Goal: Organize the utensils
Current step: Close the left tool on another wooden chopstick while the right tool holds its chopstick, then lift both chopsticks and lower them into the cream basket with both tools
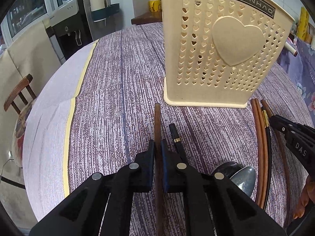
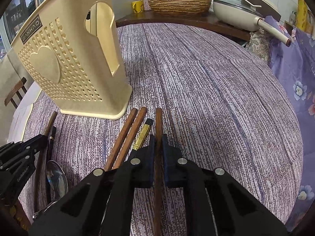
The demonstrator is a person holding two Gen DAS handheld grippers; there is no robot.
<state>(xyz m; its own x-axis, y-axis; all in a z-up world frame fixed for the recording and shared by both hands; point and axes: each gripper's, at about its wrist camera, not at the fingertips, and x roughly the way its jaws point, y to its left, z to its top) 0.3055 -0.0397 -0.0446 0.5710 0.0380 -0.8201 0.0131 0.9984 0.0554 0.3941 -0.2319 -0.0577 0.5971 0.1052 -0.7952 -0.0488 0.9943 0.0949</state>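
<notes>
A cream utensil holder with heart holes stands upright on the purple table; it also shows in the right wrist view. My left gripper is shut on a brown wooden chopstick that lies along the table. My right gripper is shut on another brown wooden chopstick. Two more brown chopsticks and a black chopstick with a gold band lie left of it. A black chopstick and a metal spoon lie between the grippers.
The round table has a purple woven cloth. A wooden chair stands at the left edge. A basket, a white pan and a yellow mug sit on a side counter behind. Floral fabric lies to the right.
</notes>
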